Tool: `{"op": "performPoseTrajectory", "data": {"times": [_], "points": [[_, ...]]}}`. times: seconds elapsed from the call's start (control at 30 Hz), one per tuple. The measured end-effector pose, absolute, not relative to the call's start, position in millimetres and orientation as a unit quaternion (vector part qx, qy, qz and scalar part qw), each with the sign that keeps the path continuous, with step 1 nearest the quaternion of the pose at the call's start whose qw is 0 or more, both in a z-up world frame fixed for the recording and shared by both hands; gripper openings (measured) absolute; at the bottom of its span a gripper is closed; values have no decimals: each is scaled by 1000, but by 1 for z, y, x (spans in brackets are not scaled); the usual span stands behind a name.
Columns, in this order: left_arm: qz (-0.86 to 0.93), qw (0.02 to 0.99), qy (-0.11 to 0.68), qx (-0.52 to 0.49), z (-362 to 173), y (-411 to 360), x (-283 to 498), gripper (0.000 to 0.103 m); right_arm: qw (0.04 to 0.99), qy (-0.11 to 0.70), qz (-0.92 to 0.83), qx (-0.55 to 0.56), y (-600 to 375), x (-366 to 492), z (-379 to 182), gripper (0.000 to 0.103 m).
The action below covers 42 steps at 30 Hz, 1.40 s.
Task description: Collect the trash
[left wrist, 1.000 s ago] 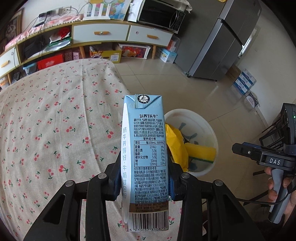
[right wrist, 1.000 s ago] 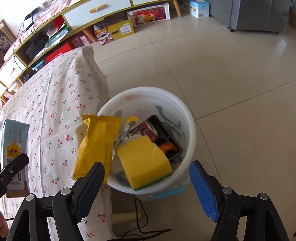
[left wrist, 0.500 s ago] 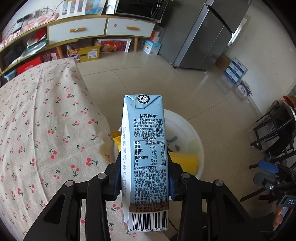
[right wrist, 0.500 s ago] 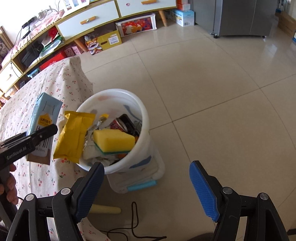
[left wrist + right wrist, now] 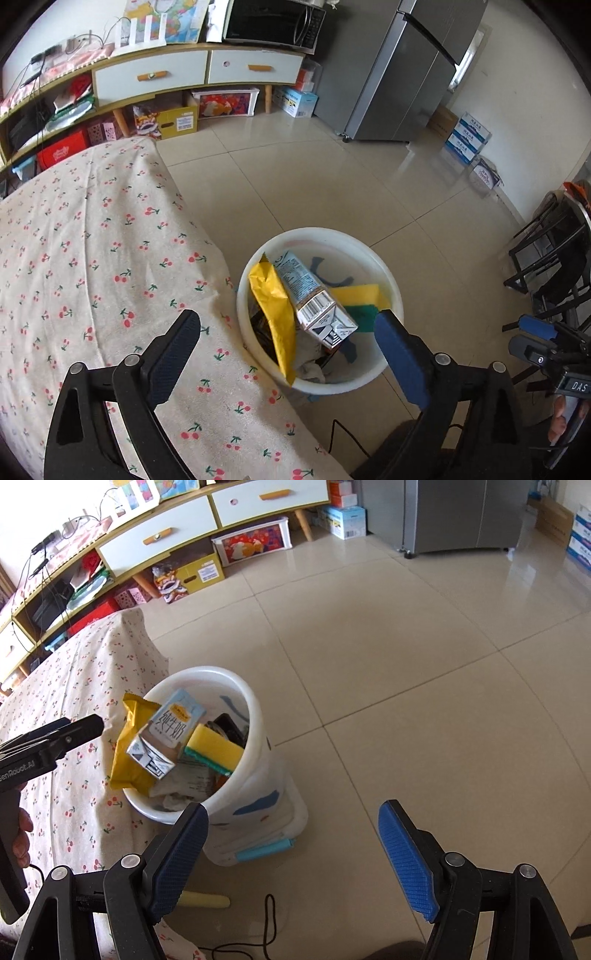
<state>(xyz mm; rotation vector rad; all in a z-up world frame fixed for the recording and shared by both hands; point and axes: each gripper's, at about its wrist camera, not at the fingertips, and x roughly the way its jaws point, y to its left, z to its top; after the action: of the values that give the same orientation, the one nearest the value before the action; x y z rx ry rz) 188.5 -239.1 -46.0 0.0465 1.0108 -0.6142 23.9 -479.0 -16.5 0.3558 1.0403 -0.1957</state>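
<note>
At lower centre of the left wrist view, the left gripper (image 5: 286,332) has just been opening, its jaws wide and nothing between them.
At far left the cherry-print tablecloth (image 5: 92,258) fills the frame; to its right, low centre, the white bin (image 5: 384,273) holds a yellow packet (image 5: 273,295), the milk carton (image 5: 314,299) tilted on top, and a sponge (image 5: 364,299). In the right wrist view the carton (image 5: 166,734) shows centre-left; the right gripper (image 5: 291,834) at bottom stands wide and empty.
</note>
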Motion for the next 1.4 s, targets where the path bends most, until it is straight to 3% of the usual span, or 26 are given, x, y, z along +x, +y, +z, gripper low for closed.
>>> {"op": "performPoseTrajectory", "data": {"times": [0.33,0.57,1.07,1.4], "points": [[-204,872,441,60,-12,-144,125,103,874,463,-73,126,-424,2,6,80],[-162,893,420,19,9,-88,60,103,911,404,-26,73,-363,-26,35,84],[-50,924,378,27,-19,-30,-21,103,951,306,29,-13,-266,-58,26,92],[-30,933,359,17,-17,-14,-29,103,950,312,28,-1,-256,-54,12,93]]}}
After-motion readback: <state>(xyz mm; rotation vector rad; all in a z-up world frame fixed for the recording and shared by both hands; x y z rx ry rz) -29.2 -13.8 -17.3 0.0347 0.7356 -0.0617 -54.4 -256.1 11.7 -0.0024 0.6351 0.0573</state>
